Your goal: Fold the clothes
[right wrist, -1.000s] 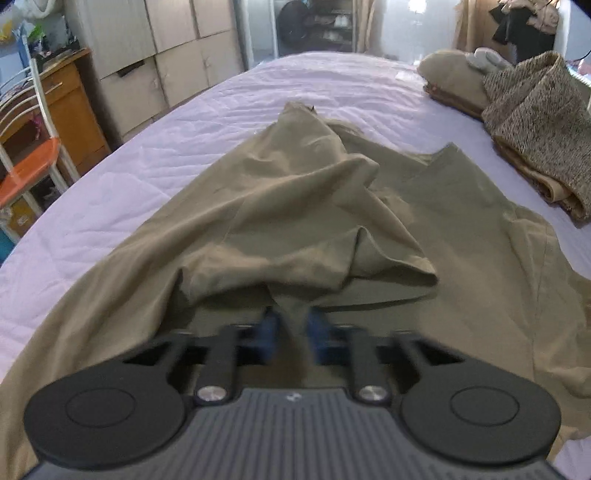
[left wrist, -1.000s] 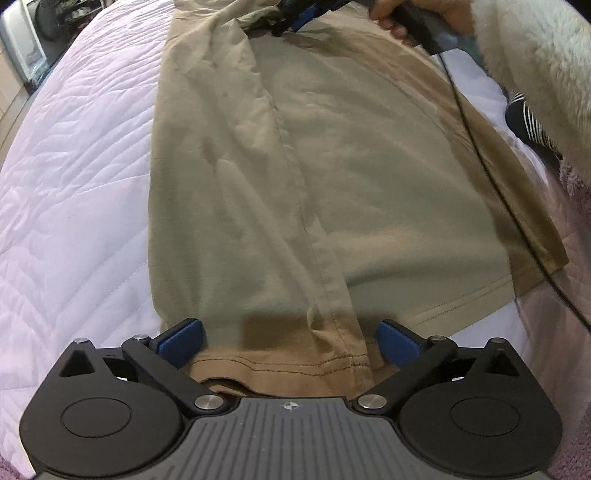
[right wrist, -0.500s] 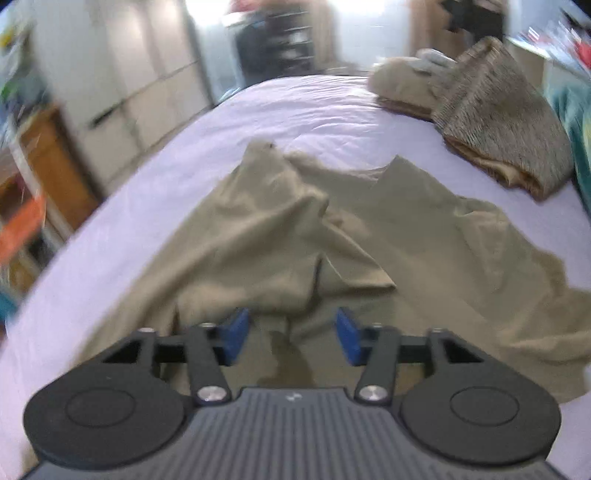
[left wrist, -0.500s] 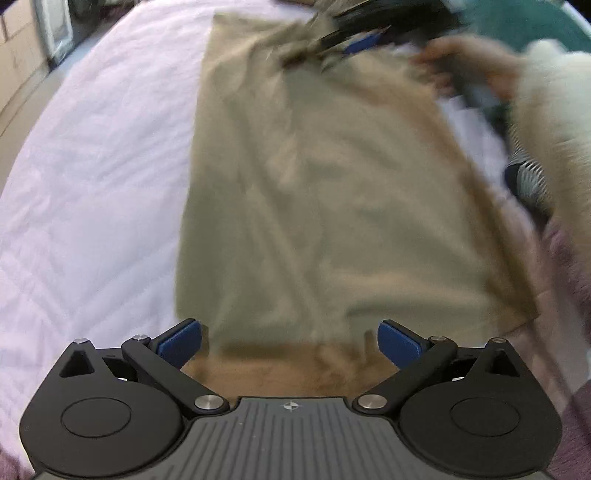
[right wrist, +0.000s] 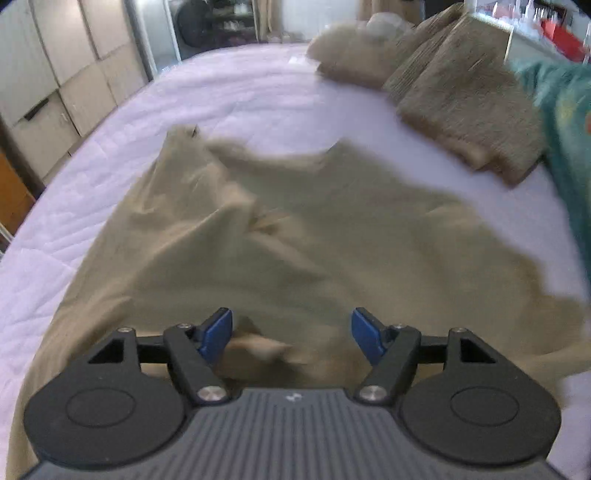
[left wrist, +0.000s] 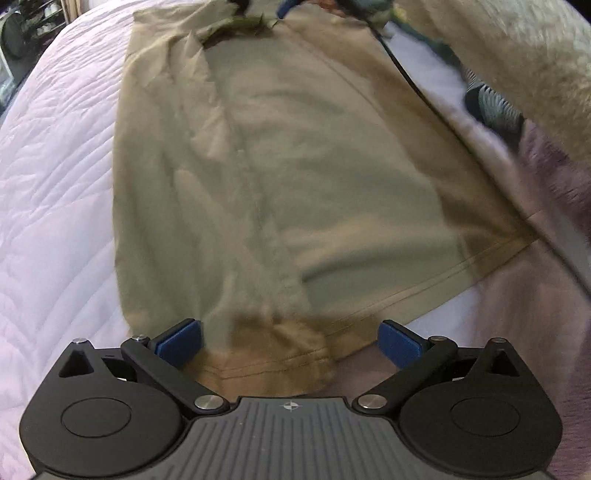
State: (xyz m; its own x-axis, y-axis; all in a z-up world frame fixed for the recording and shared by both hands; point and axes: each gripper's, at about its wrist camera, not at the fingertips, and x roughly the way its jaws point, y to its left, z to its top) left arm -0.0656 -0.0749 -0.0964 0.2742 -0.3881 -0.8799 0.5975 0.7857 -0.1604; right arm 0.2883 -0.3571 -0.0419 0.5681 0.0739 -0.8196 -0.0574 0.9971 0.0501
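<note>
A khaki shirt (left wrist: 288, 177) lies spread lengthwise on the white quilted bed (left wrist: 51, 177), one side folded over along a seam. My left gripper (left wrist: 290, 341) stands open over its stitched hem, blue pads apart, with cloth below them. In the right wrist view the same shirt (right wrist: 314, 236) lies rumpled, a sleeve thrown across it. My right gripper (right wrist: 291, 334) is open just above the near cloth, holding nothing. In the left wrist view the right gripper's blue tip (left wrist: 286, 5) shows at the shirt's far end.
Folded brown and beige clothes (right wrist: 454, 96) are stacked at the bed's far right. A teal garment (right wrist: 569, 147) is at the right edge. A fuzzy cream sleeve (left wrist: 517, 55) and a black cable (left wrist: 413, 81) lie right of the shirt. Cupboards (right wrist: 66, 85) stand left of the bed.
My right gripper opened, let go of the bunched sleeve and pulled back higher. The left gripper stayed open at the hem and shifted slightly to the right.
</note>
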